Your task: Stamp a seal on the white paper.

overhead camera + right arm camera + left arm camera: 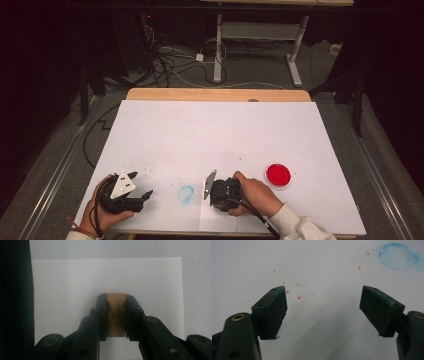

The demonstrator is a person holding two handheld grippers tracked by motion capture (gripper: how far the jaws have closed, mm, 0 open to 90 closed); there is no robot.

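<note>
— Nearest me, what does my right gripper (116, 315) hold?
— Its jaws pinch a tan block (116, 315) upright over a white sheet (62, 290). Left gripper (323, 312) gapes empty; blue stain (398, 256) lies ahead-right.

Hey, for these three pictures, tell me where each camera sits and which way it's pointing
High view: above the person's side, looking forward and down on the table; both hands and grippers enter below.
Left gripper view: rides the left gripper, facing the table; open jaws.
Right gripper view: rides the right gripper, facing a paper sheet; jaws clamp a tan block.
Shared: blue ring stain.
</note>
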